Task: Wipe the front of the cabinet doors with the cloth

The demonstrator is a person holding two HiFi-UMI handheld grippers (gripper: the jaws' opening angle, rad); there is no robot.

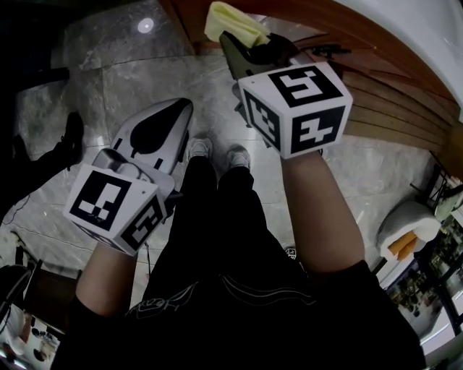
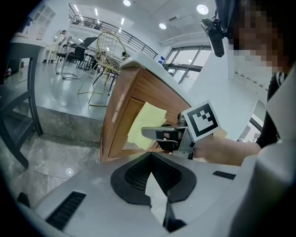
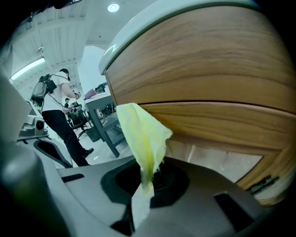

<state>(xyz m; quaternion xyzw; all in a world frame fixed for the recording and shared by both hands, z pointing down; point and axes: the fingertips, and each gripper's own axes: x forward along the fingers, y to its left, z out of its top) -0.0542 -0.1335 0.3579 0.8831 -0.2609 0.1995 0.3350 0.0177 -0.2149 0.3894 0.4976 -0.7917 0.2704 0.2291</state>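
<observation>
A pale yellow cloth (image 3: 143,139) stands pinched in my right gripper (image 3: 148,178), which is shut on it. The cloth is held up against the curved wooden cabinet front (image 3: 208,83), near the seam between two panels; whether it touches the wood I cannot tell. In the head view the right gripper (image 1: 235,45) points at the cabinet (image 1: 391,101) with the cloth (image 1: 231,22) at its tip. My left gripper (image 1: 177,112) hangs lower at the left, over the floor, shut and empty. The left gripper view looks past its own jaws (image 2: 151,159) at the right gripper (image 2: 159,133), cloth (image 2: 145,125) and cabinet (image 2: 138,102).
The person's black trousers and white shoes (image 1: 217,155) stand on a grey marble floor (image 1: 130,79). A white counter top (image 3: 152,28) caps the cabinet. Another person (image 3: 55,102) stands far off among tables. A wire chair (image 2: 108,51) and a dark table leg (image 2: 18,115) are at the left.
</observation>
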